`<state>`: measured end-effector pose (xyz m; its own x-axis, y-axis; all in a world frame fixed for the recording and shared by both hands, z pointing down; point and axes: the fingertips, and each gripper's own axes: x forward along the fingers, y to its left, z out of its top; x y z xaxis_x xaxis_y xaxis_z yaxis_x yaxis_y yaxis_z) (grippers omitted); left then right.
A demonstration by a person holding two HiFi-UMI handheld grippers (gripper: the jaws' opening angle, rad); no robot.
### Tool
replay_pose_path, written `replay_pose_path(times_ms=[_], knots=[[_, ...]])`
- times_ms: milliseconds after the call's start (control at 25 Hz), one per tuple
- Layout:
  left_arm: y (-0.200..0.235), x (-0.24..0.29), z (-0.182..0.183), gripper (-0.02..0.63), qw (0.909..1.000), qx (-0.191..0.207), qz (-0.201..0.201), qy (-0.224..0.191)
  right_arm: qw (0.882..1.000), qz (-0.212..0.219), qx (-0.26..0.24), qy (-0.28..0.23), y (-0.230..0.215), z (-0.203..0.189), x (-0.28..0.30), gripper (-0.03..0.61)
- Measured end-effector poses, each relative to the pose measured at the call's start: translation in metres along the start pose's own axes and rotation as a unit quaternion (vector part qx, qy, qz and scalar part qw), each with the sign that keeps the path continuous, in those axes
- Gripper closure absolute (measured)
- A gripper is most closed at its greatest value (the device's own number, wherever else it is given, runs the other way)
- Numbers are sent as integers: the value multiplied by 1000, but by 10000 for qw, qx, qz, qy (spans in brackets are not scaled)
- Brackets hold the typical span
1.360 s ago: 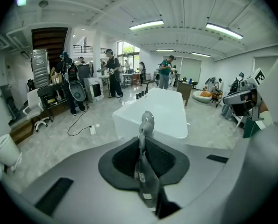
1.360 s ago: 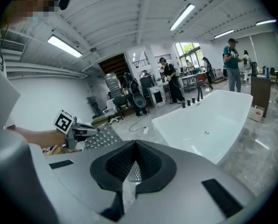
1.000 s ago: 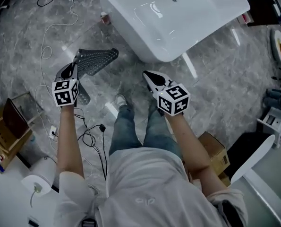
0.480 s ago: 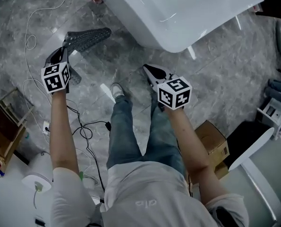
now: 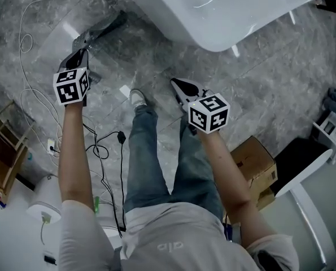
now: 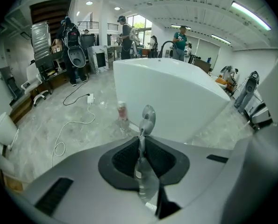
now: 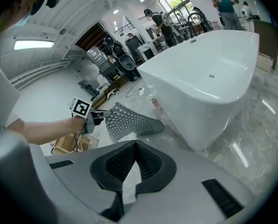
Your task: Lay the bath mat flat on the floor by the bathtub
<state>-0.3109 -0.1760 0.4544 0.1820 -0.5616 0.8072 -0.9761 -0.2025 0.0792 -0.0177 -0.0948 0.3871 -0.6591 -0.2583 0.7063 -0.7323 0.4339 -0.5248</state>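
The grey perforated bath mat (image 5: pixel 107 27) hangs in the air to the left of the white bathtub (image 5: pixel 230 10), edge-on in the head view. My left gripper (image 5: pixel 81 45) is shut on one end of it. In the left gripper view the mat (image 6: pixel 147 118) runs as a thin upright strip out from between the jaws (image 6: pixel 141 146), with the bathtub (image 6: pixel 176 101) just behind. The right gripper view shows the mat (image 7: pixel 129 122) spread out from my left gripper (image 7: pixel 96 116), beside the bathtub (image 7: pixel 209 78). My right gripper (image 5: pixel 175 84) is shut and empty, over the floor in front of the tub.
The person's legs and a white shoe (image 5: pixel 136 97) stand between the grippers. Cables (image 5: pixel 35 100) trail over the marble floor at left. A small bottle (image 6: pixel 122 112) stands by the tub's corner. A cardboard box (image 5: pixel 253 161) lies at right, a wooden crate (image 5: pixel 1 145) at left.
The left gripper has carried the mat forward toward the tub's left side, and the mat now shows edge-on. The person has stepped closer to the tub. The right gripper stays put.
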Motion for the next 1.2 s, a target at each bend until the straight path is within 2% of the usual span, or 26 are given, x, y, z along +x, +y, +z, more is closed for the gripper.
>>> replay_pose_path(times_ms=[280,640,960,1200], knots=[[-69,15,-43,558,9991,115,-278,295,9997,114,-16,198,-34,-39,-6,552],[-196,27,-102,557,9963,150,-639,557,9976,366,-195,561,-81,-92,-43,552],[-302,49,-149,555,9913,-228,-986,838,9943,360,-343,943,-137,-141,-82,552],[-382,72,-167,554,9860,-352,-1256,1036,9920,406,-459,1101,-173,-156,-107,552]])
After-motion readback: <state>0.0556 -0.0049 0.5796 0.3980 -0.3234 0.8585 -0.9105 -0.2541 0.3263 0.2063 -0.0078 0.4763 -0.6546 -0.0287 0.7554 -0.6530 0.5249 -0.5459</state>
